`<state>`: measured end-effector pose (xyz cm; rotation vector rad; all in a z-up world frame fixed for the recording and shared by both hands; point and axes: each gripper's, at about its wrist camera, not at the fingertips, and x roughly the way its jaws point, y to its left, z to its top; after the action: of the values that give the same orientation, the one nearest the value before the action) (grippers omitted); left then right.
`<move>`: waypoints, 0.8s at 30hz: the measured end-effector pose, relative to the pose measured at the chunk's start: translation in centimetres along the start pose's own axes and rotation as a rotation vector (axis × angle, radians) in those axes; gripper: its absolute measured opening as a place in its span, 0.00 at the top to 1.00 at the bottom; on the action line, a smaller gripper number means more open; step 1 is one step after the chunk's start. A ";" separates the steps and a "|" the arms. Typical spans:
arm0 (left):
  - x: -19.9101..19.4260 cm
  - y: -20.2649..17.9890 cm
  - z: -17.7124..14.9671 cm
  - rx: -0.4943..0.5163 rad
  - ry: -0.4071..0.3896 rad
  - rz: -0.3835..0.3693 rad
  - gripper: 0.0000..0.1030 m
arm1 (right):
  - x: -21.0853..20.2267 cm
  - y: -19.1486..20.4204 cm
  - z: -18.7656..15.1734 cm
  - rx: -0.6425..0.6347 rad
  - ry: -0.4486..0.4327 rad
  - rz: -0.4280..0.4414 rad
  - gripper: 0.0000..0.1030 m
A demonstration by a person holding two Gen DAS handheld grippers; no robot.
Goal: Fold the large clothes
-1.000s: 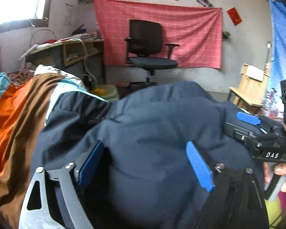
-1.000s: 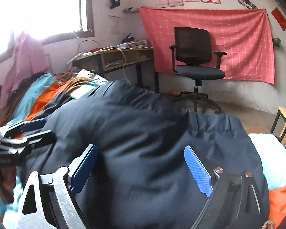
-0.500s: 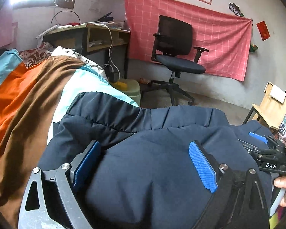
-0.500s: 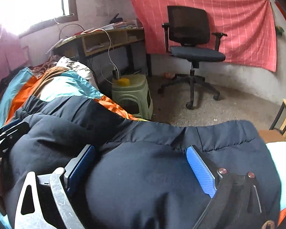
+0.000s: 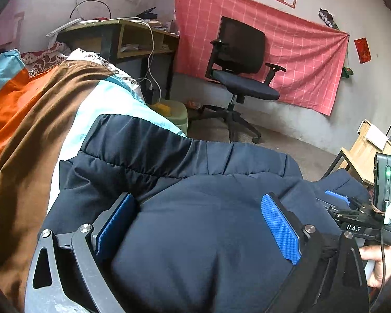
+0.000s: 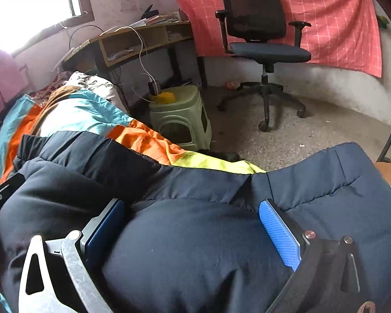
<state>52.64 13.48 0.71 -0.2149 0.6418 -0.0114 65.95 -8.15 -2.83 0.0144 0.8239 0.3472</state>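
A large dark navy padded jacket [image 5: 195,182] lies over a bed with an orange, brown and teal striped cover [image 5: 34,109]. It also fills the lower half of the right wrist view [image 6: 195,234]. My left gripper [image 5: 198,224] has its blue-padded jaws wide apart with a thick bulge of jacket fabric between them. My right gripper [image 6: 193,232] stands the same way, jaws wide with jacket fabric bunched between. The right gripper also shows at the right edge of the left wrist view [image 5: 352,208], held by a hand. The jacket's hem lies folded toward the bed's foot.
A black office chair [image 6: 260,39] stands on the concrete floor before a red checked cloth [image 5: 273,52]. A green plastic stool [image 6: 179,114] sits beside the bed under a wooden desk [image 5: 122,39]. A small wooden table [image 5: 365,151] is at the right.
Both grippers have dropped lower with the jacket, so it no longer blocks the room. The jacket's top layer came down onto the bed, showing more floor, stool and bed cover.
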 end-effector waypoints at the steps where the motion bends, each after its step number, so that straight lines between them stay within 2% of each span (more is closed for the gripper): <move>1: -0.1 0.0 -0.1 0.001 -0.004 -0.003 0.07 | -0.1 -0.1 -0.1 0.003 -0.002 0.003 0.00; 6: -0.4 -0.4 -0.7 0.007 -0.038 0.000 0.07 | -0.3 -0.2 -0.5 0.007 -0.020 0.006 0.00; 20: -0.4 -1.1 -1.4 0.032 -0.057 0.025 0.07 | -0.1 0.0 -0.8 0.006 -0.036 -0.006 0.00; 24: -0.9 -0.7 -1.6 0.024 -0.065 -0.006 0.07 | -0.3 0.0 -0.9 0.005 -0.038 -0.007 0.00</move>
<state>50.97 12.51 0.14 -0.1937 0.5762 -0.0175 65.12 -8.30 -3.28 0.0230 0.7869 0.3373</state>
